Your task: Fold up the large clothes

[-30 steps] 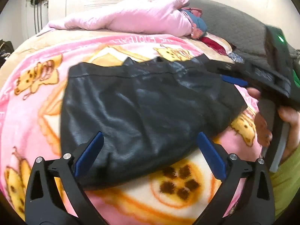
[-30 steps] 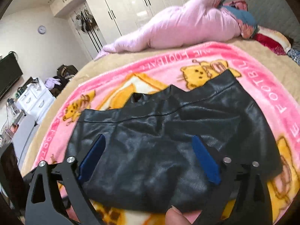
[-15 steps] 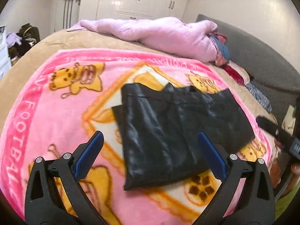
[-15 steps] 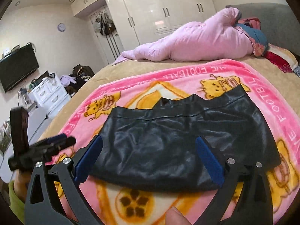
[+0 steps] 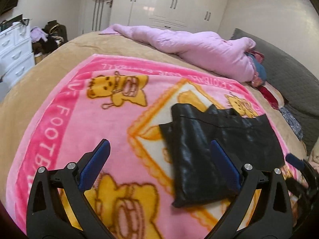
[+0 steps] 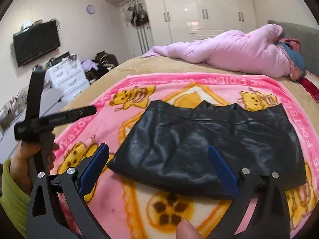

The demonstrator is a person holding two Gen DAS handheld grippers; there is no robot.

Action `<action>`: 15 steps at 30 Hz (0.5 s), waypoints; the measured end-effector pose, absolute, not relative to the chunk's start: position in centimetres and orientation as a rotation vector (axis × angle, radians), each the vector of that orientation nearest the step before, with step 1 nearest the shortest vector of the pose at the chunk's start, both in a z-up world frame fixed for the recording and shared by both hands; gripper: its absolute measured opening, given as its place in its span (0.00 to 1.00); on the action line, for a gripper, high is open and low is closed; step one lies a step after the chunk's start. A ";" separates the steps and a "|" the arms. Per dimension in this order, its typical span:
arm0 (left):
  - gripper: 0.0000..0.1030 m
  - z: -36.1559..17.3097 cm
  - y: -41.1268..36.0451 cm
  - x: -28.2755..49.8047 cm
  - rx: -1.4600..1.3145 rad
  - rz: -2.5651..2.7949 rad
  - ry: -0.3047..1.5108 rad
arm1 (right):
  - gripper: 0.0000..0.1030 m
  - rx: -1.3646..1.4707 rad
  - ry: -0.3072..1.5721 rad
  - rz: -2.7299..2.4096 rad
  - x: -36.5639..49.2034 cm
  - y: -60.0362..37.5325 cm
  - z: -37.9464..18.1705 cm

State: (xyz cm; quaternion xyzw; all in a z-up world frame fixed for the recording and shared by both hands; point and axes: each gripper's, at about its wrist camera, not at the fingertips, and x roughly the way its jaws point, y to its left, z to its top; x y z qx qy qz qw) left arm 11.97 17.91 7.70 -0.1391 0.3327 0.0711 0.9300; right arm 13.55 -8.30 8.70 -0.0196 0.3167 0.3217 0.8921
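A folded black leather garment (image 6: pixel 209 149) lies flat on a pink cartoon blanket (image 6: pixel 99 135) on the bed. In the left wrist view the garment (image 5: pixel 215 149) sits right of centre. My left gripper (image 5: pixel 159 159) is open and empty, held above the blanket to the garment's left; its right finger overlaps the garment's edge in view. My right gripper (image 6: pixel 157 163) is open and empty, just above the garment's near edge. The left gripper also shows in the right wrist view (image 6: pixel 83 112), raised at the left and held by a hand.
A pink duvet (image 6: pixel 229 51) lies bunched across the far side of the bed. A grey headboard (image 5: pixel 289 83) is at the right. White drawers (image 6: pixel 67 75) with clutter stand beside the bed; wardrobes (image 6: pixel 199 10) line the far wall.
Both grippers have pulled back and up from the garment. The left one swung to the left, away from the garment, which stays folded on the blanket.
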 end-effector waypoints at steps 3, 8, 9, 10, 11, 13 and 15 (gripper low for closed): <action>0.91 7.6 18.6 12.0 -0.278 0.184 0.676 | 0.96 -0.088 0.656 0.694 12.9 -6.6 7.9; 0.91 6.9 19.3 12.6 -0.271 0.221 0.688 | 0.96 -0.208 0.651 0.730 11.6 -3.3 5.9; 0.91 6.6 19.4 12.9 -0.273 0.222 0.697 | 0.96 -0.234 0.649 0.733 11.5 -2.8 5.4; 0.91 6.4 19.4 13.1 -0.273 0.222 0.706 | 0.96 -0.266 0.646 0.735 11.2 -2.1 4.8; 0.91 6.0 19.4 13.4 -0.269 0.227 0.718 | 0.96 -0.295 0.647 0.737 11.0 -1.6 4.1; 0.91 5.6 19.2 13.9 -0.259 0.234 0.733 | 0.96 -0.339 0.650 0.735 10.7 -0.8 2.8; 0.91 5.1 18.9 14.4 -0.245 0.237 0.749 | 0.96 -0.376 0.661 0.729 10.7 -0.3 1.7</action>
